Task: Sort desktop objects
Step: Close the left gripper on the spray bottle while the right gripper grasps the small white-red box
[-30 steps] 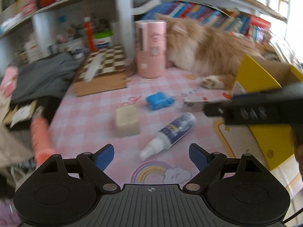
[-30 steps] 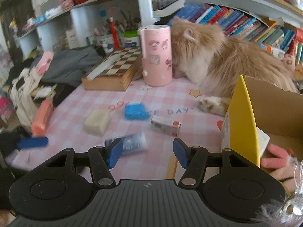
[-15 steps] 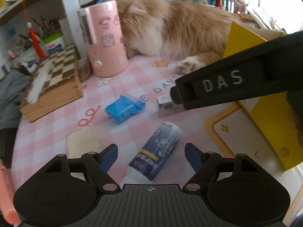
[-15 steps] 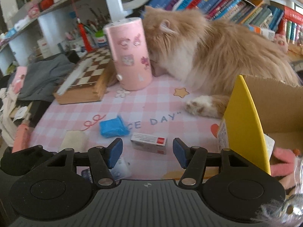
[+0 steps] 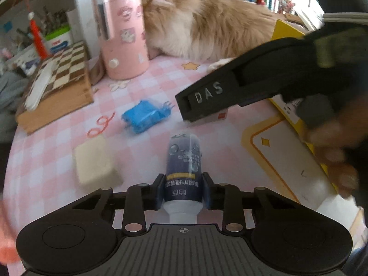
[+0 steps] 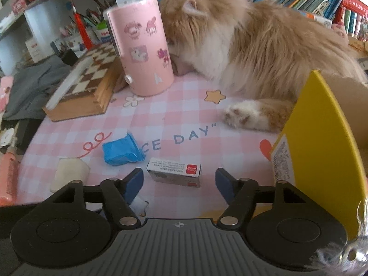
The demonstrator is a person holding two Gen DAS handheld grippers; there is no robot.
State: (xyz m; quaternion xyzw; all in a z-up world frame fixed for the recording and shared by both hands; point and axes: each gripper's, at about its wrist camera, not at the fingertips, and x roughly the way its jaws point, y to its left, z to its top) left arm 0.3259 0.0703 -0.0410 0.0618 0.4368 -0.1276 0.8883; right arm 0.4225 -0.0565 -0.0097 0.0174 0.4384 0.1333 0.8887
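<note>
My left gripper (image 5: pixel 183 192) is shut on a dark blue bottle (image 5: pixel 183 161) with a white cap, lying on the pink checked cloth. A beige block (image 5: pixel 95 161) lies left of it and a blue packet (image 5: pixel 143 116) further back. My right gripper (image 6: pixel 179 182) hovers low over a small white box with a red label (image 6: pixel 174 171). Its jaws are opening and stand either side of the box without touching it. The same blue packet (image 6: pixel 120 151) and beige block (image 6: pixel 70 172) lie to its left. In the left wrist view the right gripper's black body crosses the upper right.
A fluffy cat (image 6: pixel 253 46) lies at the back with a paw (image 6: pixel 243 115) on the cloth. A pink canister (image 6: pixel 143 50) and a chessboard box (image 6: pixel 89 82) stand back left. A yellow cardboard box (image 6: pixel 322 151) is at the right. A person's hand (image 5: pixel 333 151) shows at the right.
The left gripper came down over the bottle and shut on it. The right gripper moved forward and down towards the white box, and its jaws widened.
</note>
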